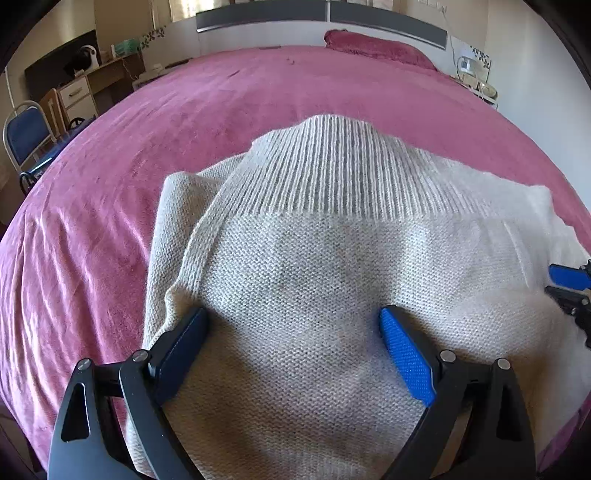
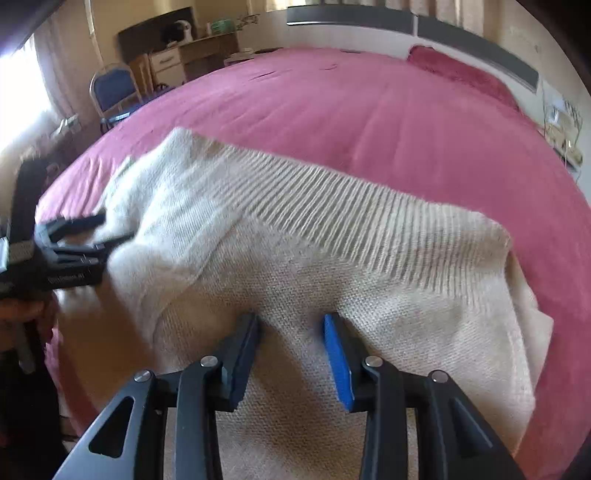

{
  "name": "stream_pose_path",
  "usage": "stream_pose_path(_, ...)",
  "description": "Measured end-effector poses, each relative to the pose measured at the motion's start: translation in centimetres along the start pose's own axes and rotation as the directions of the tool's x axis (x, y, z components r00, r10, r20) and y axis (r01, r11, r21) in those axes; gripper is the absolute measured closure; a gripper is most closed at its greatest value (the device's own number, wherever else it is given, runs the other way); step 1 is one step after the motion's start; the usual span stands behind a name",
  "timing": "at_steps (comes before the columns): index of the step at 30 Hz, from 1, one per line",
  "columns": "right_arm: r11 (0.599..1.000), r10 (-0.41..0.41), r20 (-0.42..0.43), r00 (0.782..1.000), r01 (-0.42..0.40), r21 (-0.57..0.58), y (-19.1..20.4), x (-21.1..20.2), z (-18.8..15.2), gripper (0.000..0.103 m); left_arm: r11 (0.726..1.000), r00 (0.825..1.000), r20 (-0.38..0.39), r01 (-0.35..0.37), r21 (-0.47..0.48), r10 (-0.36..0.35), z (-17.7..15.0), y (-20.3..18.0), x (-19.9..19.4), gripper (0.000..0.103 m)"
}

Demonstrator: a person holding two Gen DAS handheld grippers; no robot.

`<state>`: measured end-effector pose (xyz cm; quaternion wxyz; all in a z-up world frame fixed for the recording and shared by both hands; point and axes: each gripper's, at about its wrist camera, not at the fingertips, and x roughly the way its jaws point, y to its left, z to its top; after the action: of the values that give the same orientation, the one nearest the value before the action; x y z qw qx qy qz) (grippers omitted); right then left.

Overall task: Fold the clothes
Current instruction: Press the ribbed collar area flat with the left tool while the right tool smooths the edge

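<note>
A cream knit sweater lies folded on the pink bed cover, its ribbed band on the far side. My left gripper hovers over the sweater's near part, jaws wide open with only flat knit under the gap. My right gripper stands over the sweater further right, jaws part-way apart, a low ridge of knit lying between the pads without being pinched. The right gripper's tips show at the right edge of the left wrist view. Blurred at the left of the right wrist view is the left gripper.
A pink pillow lies by the grey headboard. A blue chair and a wooden desk stand off the bed's left side. A bedside stand is at the far right. Bare pink cover stretches beyond the sweater.
</note>
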<state>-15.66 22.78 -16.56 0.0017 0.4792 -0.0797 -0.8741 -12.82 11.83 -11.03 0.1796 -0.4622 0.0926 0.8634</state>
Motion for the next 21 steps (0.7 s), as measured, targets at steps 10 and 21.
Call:
stream_pose_path(10,0.975,-0.066,-0.002,0.998,0.065,0.213,-6.7,-1.0,-4.0,0.068,0.993,0.997,0.075,-0.028,0.112,0.019,0.4,-1.1,-1.1,0.007)
stream_pose_path(21,0.892,-0.07,0.189,0.98,-0.023,0.451,-7.9,-3.2,-2.6,0.064,0.981,0.973,0.202,0.14,-0.134,-0.111,-2.0,5.3,-6.5,0.007)
